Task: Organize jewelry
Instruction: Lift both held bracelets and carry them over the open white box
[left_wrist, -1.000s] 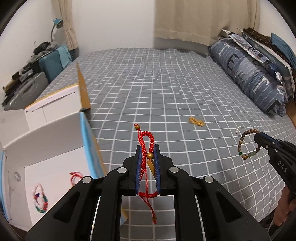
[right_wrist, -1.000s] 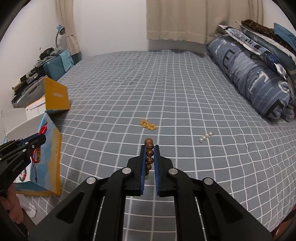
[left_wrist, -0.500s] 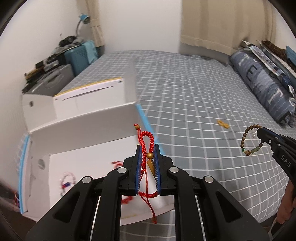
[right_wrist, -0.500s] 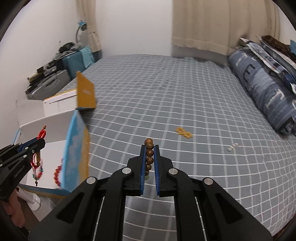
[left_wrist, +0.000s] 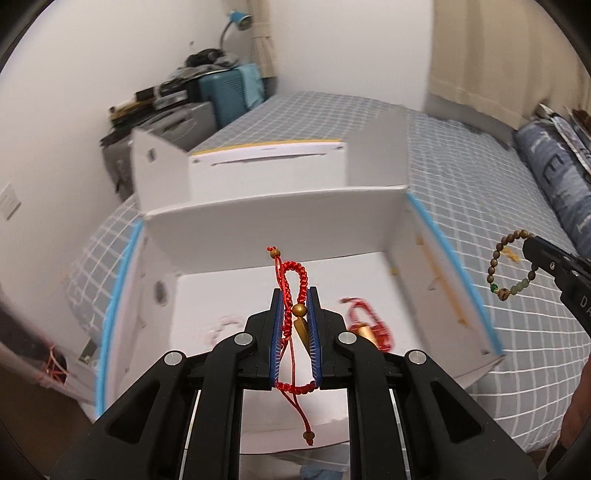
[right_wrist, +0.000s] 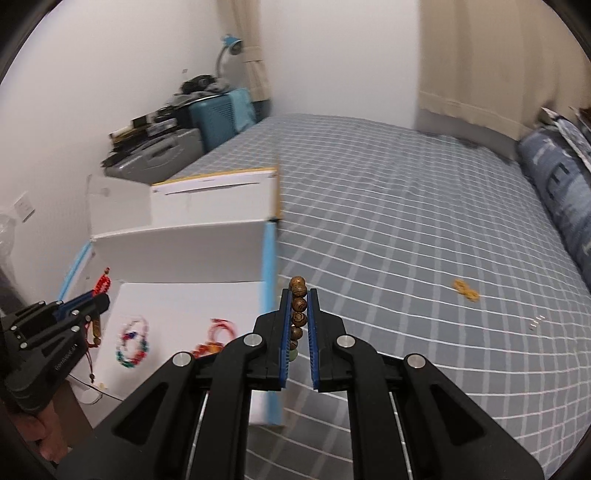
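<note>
Jaws of both grippers clench bracelets; white box (left_wrist: 280, 229) holds red bracelet (left_wrist: 365, 326) and multicoloured bead bracelet (right_wrist: 133, 343).

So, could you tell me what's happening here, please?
A person is sorting jewelry into a white box on a bed. The left gripper is shut on a red cord bracelet above the open box; the right gripper is shut on a wooden bead bracelet beside it. Two bracelets lie inside already; a few small pieces remain on the bed.
</note>
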